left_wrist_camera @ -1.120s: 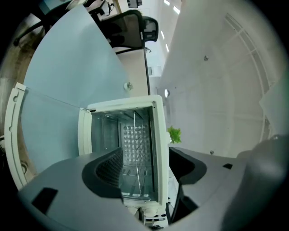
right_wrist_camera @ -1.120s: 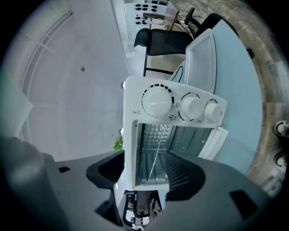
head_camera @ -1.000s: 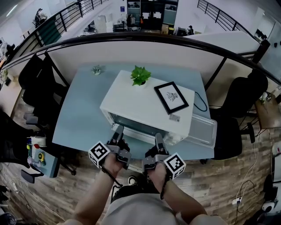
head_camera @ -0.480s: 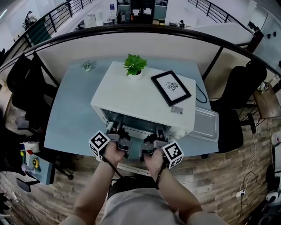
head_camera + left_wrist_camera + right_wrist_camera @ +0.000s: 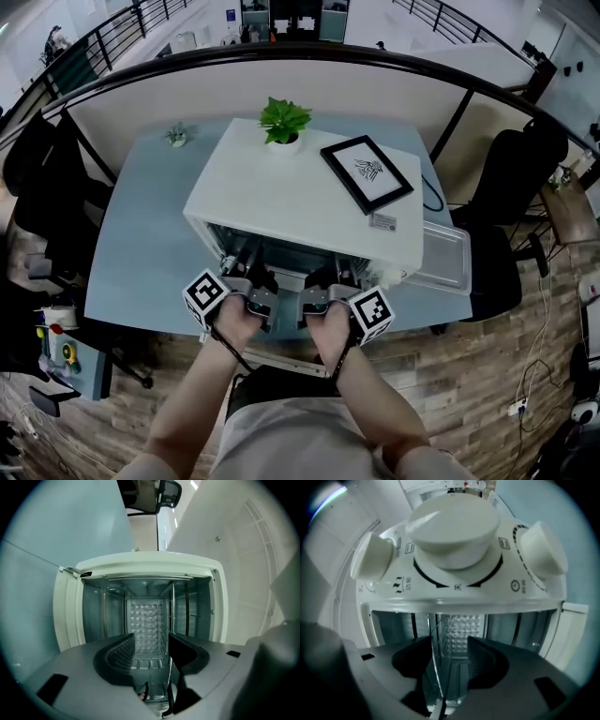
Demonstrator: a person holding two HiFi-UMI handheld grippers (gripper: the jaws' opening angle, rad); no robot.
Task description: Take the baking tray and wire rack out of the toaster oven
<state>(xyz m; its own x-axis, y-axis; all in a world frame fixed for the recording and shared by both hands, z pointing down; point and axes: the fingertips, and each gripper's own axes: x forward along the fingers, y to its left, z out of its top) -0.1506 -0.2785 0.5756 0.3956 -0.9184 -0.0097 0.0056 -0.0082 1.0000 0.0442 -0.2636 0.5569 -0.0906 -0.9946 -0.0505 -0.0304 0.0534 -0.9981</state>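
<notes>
The white toaster oven [image 5: 300,202] stands open on the light blue table [image 5: 141,253]. The wire rack [image 5: 168,620] is inside it; in both gripper views it shows edge-on as upright wires. My left gripper [image 5: 251,265] reaches into the left of the oven's mouth. Its jaws have just been closing, with the rack's front edge in the gap by one pad [image 5: 185,651]. My right gripper [image 5: 330,275] reaches in on the right, its jaws also closing a little, the rack's edge [image 5: 436,639] between them. Both still show a gap. The baking tray [image 5: 448,255] lies on the table right of the oven.
A potted plant [image 5: 284,122] and a framed picture [image 5: 367,173] sit on top of the oven. The oven's knobs [image 5: 454,524] lie close above my right gripper. A small plant [image 5: 175,134] stands at the table's far left. Office chairs flank the table.
Both grippers have moved forward and down from in front of the oven into its opening. The tray beside the oven has not moved.
</notes>
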